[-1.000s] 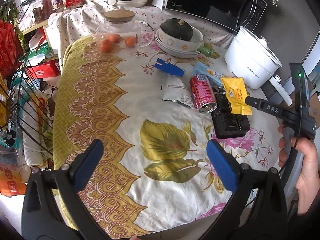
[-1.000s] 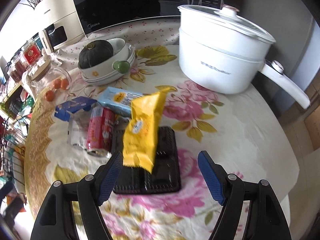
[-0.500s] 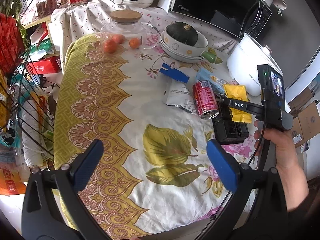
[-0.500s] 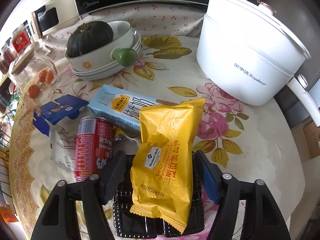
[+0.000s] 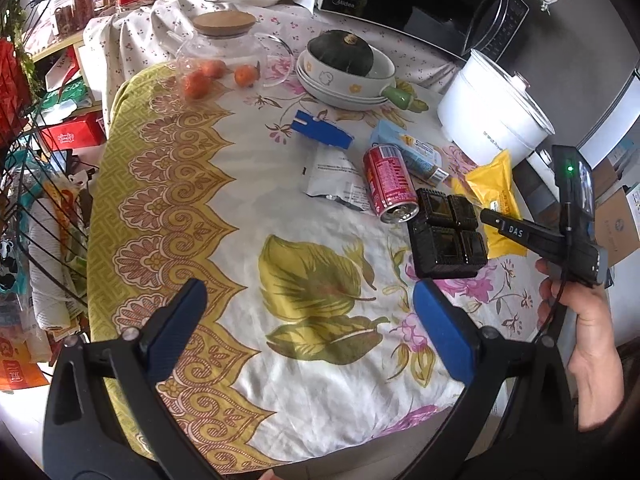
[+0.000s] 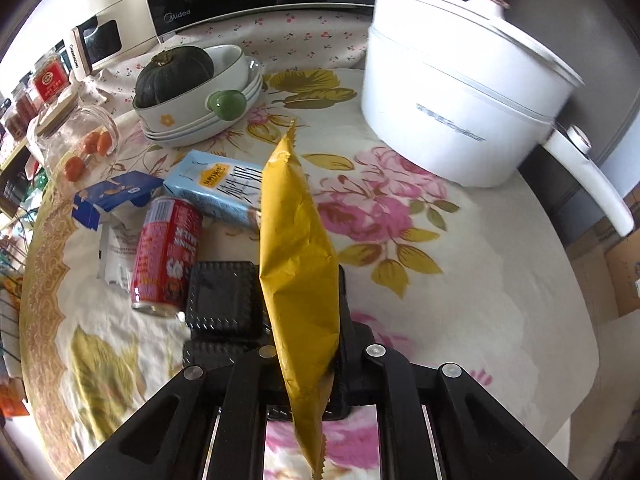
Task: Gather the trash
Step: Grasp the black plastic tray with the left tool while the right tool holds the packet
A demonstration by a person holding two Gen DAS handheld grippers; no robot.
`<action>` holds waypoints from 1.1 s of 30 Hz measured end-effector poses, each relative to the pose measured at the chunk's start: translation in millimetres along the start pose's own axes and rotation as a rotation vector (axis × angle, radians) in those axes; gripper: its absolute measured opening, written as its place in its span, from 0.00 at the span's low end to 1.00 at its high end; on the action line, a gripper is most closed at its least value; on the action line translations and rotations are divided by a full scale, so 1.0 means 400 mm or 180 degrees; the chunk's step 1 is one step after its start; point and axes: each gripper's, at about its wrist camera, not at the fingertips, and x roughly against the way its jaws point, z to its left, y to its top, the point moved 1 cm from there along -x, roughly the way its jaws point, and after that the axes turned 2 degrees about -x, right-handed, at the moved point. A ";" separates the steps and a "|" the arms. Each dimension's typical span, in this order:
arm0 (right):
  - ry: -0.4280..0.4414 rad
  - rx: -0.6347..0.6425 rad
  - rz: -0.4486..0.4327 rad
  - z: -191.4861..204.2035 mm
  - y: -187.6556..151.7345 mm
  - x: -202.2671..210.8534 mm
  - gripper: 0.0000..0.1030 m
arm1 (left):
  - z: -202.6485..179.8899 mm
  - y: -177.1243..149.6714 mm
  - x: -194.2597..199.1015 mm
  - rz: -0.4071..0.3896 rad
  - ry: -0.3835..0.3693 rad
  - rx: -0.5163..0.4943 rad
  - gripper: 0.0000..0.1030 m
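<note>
Right gripper [image 6: 306,364] just snapped its jaws onto the yellow snack packet [image 6: 298,276], held edge-on, long axis pointing away toward the white pot [image 6: 460,92]. Left gripper [image 5: 306,320] jaws wide apart over bare bench [image 5: 248,240].

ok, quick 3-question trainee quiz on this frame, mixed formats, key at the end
1. True or false: the right gripper is shut on the yellow snack packet.
2. Multiple choice: the red can is (a) standing upright, (b) lying on its side, (c) inside the white pot.
3. Fill in: the left gripper hangs over the tablecloth with its jaws ____ and nothing between them.

Key: 1 true; 2 b; 3 open.
</note>
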 end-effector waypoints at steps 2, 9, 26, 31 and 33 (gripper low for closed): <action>0.0012 0.0004 -0.0005 -0.031 -0.025 0.028 0.11 | -0.020 -0.008 -0.011 0.0041 -0.0026 -0.0062 0.99; 0.0060 -0.0118 0.0000 -0.165 -0.124 0.129 0.11 | -0.112 -0.038 -0.067 0.0228 -0.0181 -0.0238 0.99; 0.0185 -0.0388 0.0044 -0.401 -0.318 0.235 0.11 | -0.338 -0.068 -0.211 0.0266 -0.0344 -0.0582 0.99; 0.0241 -0.0424 -0.0027 -0.444 -0.320 0.258 0.11 | -0.390 -0.052 -0.254 0.0083 -0.0156 -0.0321 0.99; 0.0256 -0.0454 -0.0035 -0.464 -0.323 0.262 0.11 | -0.414 -0.047 -0.274 -0.0017 -0.0024 -0.0308 0.99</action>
